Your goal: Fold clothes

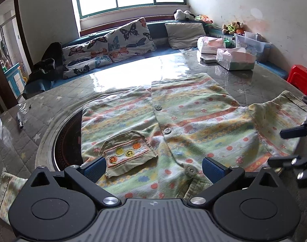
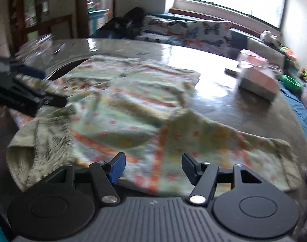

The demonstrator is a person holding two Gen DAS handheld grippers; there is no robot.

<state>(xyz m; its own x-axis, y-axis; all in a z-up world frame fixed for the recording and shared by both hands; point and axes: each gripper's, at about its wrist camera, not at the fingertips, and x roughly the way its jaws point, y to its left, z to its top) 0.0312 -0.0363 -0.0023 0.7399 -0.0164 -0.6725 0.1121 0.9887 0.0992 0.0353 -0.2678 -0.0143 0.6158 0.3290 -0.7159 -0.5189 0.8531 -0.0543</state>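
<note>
A child's striped, flowered button-up shirt (image 1: pixel 173 121) lies spread front-up on the table, with a small chest pocket (image 1: pixel 127 153) near me. My left gripper (image 1: pixel 153 169) is open and empty, hovering over the shirt's collar end. My right gripper (image 2: pixel 153 167) is open and empty over the shirt's right sleeve (image 2: pixel 224 147); that view is motion-blurred. The right gripper's fingers (image 1: pixel 294 131) show at the right edge of the left wrist view, and the left gripper (image 2: pixel 28 92) shows at the left of the right wrist view.
The table has a grey quilted cover (image 1: pixel 254 84) and a round dark recess (image 1: pixel 66 139) partly under the shirt. Tissue boxes (image 1: pixel 236 58) stand at the far right, a pen (image 1: pixel 19 119) lies at the left. A bench with butterfly cushions (image 1: pixel 113 42) runs behind; a red stool (image 1: pixel 300 78) stands at the right.
</note>
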